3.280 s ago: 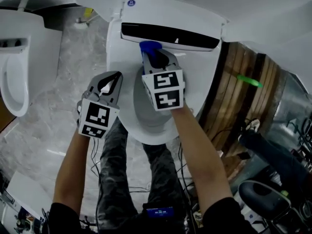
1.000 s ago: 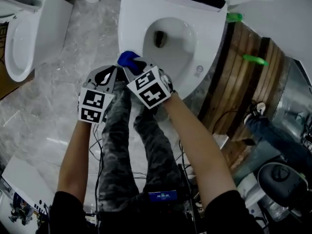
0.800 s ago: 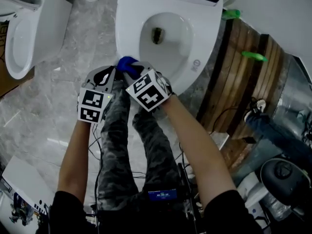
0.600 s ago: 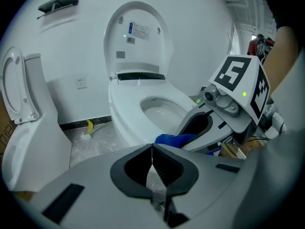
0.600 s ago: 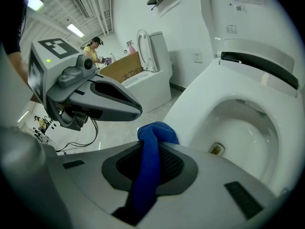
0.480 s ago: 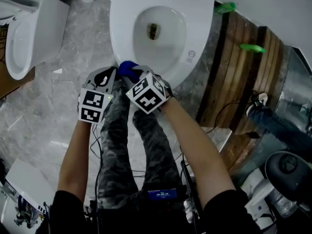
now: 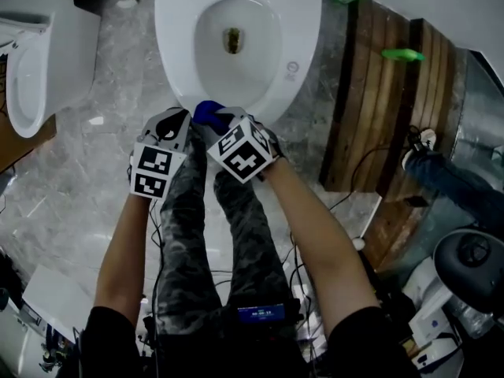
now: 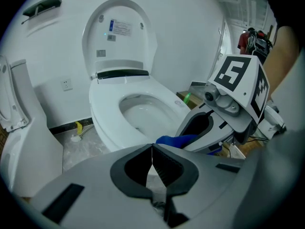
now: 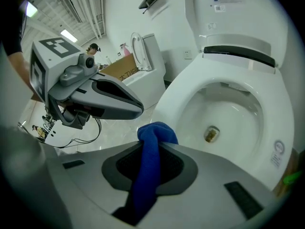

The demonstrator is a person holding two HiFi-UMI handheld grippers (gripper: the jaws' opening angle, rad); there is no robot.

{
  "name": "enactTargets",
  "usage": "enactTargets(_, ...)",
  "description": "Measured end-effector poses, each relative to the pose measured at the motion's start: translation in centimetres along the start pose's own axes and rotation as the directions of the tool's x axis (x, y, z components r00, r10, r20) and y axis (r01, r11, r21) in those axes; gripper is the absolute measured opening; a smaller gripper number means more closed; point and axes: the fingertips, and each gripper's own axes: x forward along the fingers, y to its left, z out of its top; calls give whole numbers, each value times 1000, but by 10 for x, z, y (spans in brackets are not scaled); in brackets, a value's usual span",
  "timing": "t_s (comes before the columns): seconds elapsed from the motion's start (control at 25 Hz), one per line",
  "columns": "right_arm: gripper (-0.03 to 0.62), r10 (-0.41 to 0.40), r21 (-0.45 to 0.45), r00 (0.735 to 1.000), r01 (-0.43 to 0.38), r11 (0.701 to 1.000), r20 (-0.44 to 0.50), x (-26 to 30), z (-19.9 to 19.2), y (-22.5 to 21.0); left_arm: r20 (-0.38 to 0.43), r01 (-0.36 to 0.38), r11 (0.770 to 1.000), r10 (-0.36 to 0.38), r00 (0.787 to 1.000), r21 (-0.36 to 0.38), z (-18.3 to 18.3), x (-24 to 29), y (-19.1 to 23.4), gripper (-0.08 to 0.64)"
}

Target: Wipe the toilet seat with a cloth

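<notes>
The white toilet seat [image 7: 177,69] lies down on the bowl with its lid raised [image 8: 119,37]. My right gripper [image 7: 213,119] is shut on a blue cloth [image 7: 206,113], which hangs bunched between its jaws [image 9: 150,151] just at the seat's front rim [image 9: 167,104]. Whether the cloth touches the rim I cannot tell. My left gripper [image 7: 175,121] is beside it on the left, shut with nothing between its jaws [image 8: 152,149]. The left gripper view shows the right gripper [image 8: 209,128] and the cloth [image 8: 174,140] close on its right.
A second white toilet [image 7: 31,69] stands at the left. Dark wooden slats [image 7: 386,109] with a green object [image 7: 402,53] lie right of the bowl. The person's legs [image 7: 197,235] and cables on the marble floor are below the grippers.
Both grippers have drawn back together from the seat's front left rim toward the person's legs, the cloth still in the right one. The toilet has slid up and left in the head view.
</notes>
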Motion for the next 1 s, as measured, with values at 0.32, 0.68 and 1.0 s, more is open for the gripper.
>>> enactTargets(0.32,58,-15,79,999,13,997,36,-27,-38,-15,-25,59,997,-58,998,56,7,13,-35,12)
enactTargets(0.68,58,-83,164,995,73,984,58,-65,-66,-53,-55,127,985,-121,991,120,27,36,-73,12)
enactTargets(1.0,61,-120,228,990,102,968,69,-81,-77,-79,-74,187,968,-177,981,169,46,56,-96,12)
